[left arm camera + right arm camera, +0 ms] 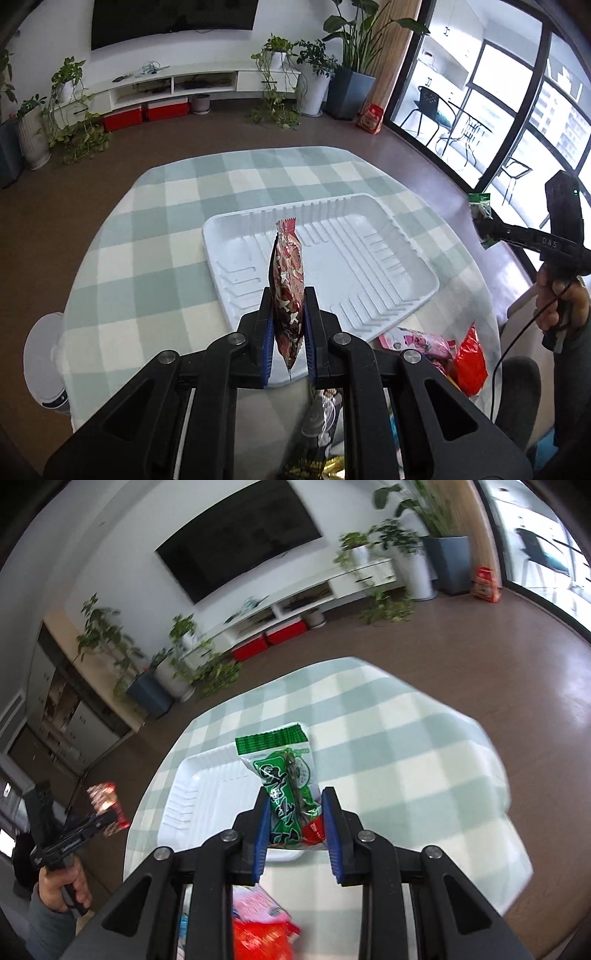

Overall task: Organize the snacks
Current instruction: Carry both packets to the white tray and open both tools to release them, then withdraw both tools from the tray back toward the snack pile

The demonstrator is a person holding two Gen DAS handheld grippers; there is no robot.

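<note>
Bright window daylight, fisheye-bent edges; the right wrist view is motion-blurred.

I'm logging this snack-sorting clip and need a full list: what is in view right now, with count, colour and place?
red snack packet: one, red and white, held upright over the tray
green snack packet: one, green and white, held above the tray's corner
tray: one, white, nothing in it, on the tablecloth
tablecloth: one, pale green and white check, covering the table
loose snacks: several, pink and red, at the table's near edge
television: one, black, on the far wall
potted plants: several, green, along that wall
left gripper: one, black with blue pads
right gripper: one, black with blue pads
</note>
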